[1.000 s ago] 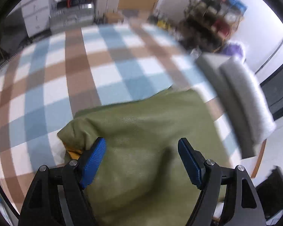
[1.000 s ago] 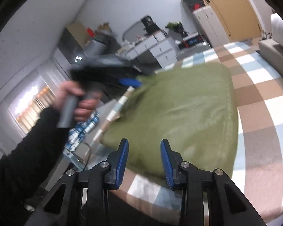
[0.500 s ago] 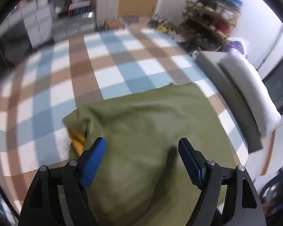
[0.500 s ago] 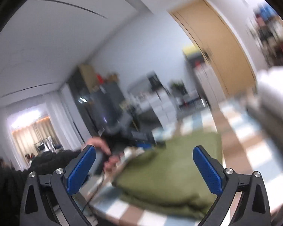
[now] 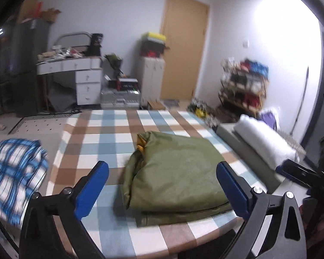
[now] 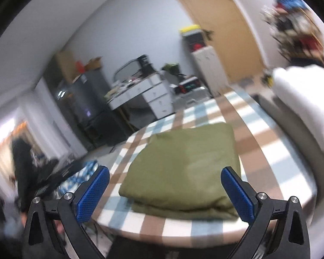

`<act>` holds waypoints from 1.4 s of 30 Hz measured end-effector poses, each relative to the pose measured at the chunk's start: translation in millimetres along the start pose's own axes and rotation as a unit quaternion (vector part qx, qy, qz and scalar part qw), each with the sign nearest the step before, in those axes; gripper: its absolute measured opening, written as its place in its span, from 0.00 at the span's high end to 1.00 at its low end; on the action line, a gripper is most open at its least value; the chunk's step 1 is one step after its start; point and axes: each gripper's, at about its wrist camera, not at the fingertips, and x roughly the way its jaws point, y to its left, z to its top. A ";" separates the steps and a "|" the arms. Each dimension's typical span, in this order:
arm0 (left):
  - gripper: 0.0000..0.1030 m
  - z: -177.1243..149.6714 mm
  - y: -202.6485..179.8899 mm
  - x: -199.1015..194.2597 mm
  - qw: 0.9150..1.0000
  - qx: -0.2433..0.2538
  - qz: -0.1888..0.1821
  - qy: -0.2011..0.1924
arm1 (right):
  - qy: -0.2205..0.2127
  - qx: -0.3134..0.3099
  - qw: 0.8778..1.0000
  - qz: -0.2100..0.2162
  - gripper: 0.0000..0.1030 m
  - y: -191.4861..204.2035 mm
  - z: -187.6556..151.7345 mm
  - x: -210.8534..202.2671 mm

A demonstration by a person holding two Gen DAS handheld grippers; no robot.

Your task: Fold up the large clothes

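An olive-green garment (image 5: 175, 172) lies folded into a thick rectangle on the checked bed cover (image 5: 110, 129), with a bit of yellow lining (image 5: 140, 143) showing at its far left corner. My left gripper (image 5: 162, 188) hovers above and in front of it, its jaws opening wide, nothing between the pads. In the right wrist view the same folded garment (image 6: 183, 168) sits near the bed's front edge. My right gripper (image 6: 165, 191) is held back from it, open and empty. The other gripper's black body (image 5: 302, 177) shows at the right edge of the left wrist view.
A blue-and-white plaid cloth (image 5: 13, 172) lies left of the bed. A grey headboard with a white pillow (image 5: 263, 140) runs along the right side. Beyond the bed stand a white desk with drawers (image 5: 84, 79), a cabinet (image 5: 151, 79), a wooden door (image 5: 183, 49) and a cluttered shelf (image 5: 244, 86).
Both grippers have let go of the green garment and pulled back and up from it. The right jaws went from narrow to wide; the left jaws widened too. The garment now lies folded.
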 end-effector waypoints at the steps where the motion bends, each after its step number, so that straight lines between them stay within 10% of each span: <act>1: 0.02 -1.0 1.9 -3.1 1.000 -0.006 0.000 -0.005 | -0.003 0.010 1.000 -0.003 0.00 -3.2 0.2 -3.7; 11: 0.01 -12.5 0.8 -6.7 0.999 0.016 0.031 -0.021 | -0.067 -0.226 0.960 -0.148 0.00 60.0 -19.1 -28.0; 19: 0.01 -26.3 -2.8 32.9 0.998 0.042 0.022 0.036 | -0.037 -0.122 0.990 -0.067 0.00 31.3 -4.2 -12.0; 27: 0.01 -23.7 -7.7 92.8 0.995 0.052 0.001 0.088 | 0.069 -0.081 0.994 -0.022 0.89 -8.1 3.6 57.4; 35: 0.02 -38.2 -8.8 150.1 0.982 0.065 -0.019 0.174 | 0.145 -0.095 0.985 0.002 0.86 -10.8 27.6 132.0; 42: 0.02 -64.8 29.2 170.9 0.965 -0.047 -0.061 0.251 | 0.254 -0.080 0.964 -0.012 0.92 -23.8 17.1 216.2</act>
